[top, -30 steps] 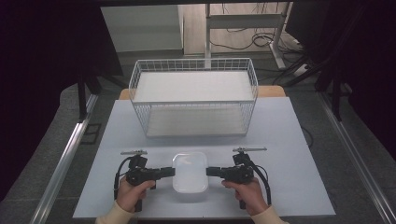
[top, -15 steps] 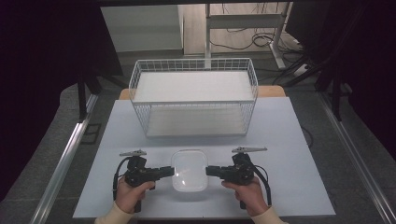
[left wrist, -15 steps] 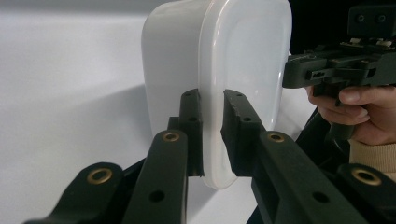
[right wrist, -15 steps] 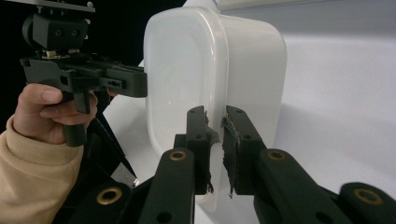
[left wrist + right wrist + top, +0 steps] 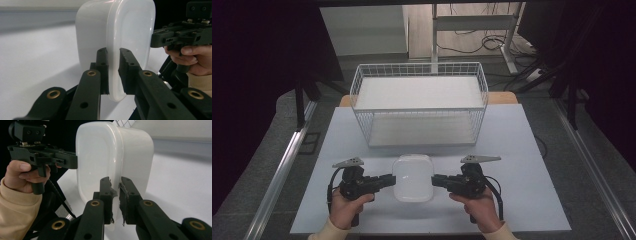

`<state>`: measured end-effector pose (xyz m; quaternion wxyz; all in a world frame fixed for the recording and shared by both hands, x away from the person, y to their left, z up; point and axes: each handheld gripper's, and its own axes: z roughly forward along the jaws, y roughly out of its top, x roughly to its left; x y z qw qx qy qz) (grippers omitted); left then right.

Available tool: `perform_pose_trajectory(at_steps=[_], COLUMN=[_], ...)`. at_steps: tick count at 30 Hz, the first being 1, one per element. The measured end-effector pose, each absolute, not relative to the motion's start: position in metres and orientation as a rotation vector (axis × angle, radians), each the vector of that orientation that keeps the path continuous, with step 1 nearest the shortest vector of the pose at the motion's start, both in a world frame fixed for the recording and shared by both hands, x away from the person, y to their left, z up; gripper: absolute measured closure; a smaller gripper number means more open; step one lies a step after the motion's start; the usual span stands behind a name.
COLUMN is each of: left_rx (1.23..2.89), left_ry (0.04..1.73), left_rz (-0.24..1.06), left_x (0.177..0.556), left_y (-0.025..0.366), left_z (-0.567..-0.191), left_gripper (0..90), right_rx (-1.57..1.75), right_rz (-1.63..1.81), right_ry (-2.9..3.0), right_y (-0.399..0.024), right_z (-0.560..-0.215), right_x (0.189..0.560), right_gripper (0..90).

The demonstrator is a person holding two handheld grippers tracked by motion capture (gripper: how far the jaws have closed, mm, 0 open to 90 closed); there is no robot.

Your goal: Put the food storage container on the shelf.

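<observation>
White lidded plastic container (image 5: 413,177) pinched at its rim – left gripper (image 5: 388,181), right gripper (image 5: 438,180) – opposite sides, near wire basket (image 5: 419,102).

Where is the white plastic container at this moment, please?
In the high view, the white container is at the table's near middle, gripped between the left gripper and right gripper, in front of the wire basket.
</observation>
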<state>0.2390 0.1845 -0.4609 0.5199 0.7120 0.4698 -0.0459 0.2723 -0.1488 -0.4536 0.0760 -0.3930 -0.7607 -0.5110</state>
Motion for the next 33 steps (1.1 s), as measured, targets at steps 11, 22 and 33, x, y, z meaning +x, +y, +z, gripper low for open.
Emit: perform_pose_trajectory(at_steps=[11, 22, 33], left_rx=[1.694, 1.676, 1.693], left_ry=[1.100, 1.057, 1.031], left_rz=[-0.076, -0.022, 0.018], left_x=[0.252, 0.273, 0.287], left_y=[0.189, 0.193, 0.190], left_z=[-0.443, -0.410, -0.377], left_gripper=[78.8, 78.7, 78.7], right_rx=[-1.143, -1.101, -1.092], right_rz=[-1.584, -1.658, -1.687], right_ry=[-2.322, -2.350, -2.389], right_y=[-0.144, -0.140, -0.142], right_z=[-0.433, -0.399, -0.367], right_x=[0.283, 0.302, 0.314], right_gripper=[80.9, 80.9, 80.9])
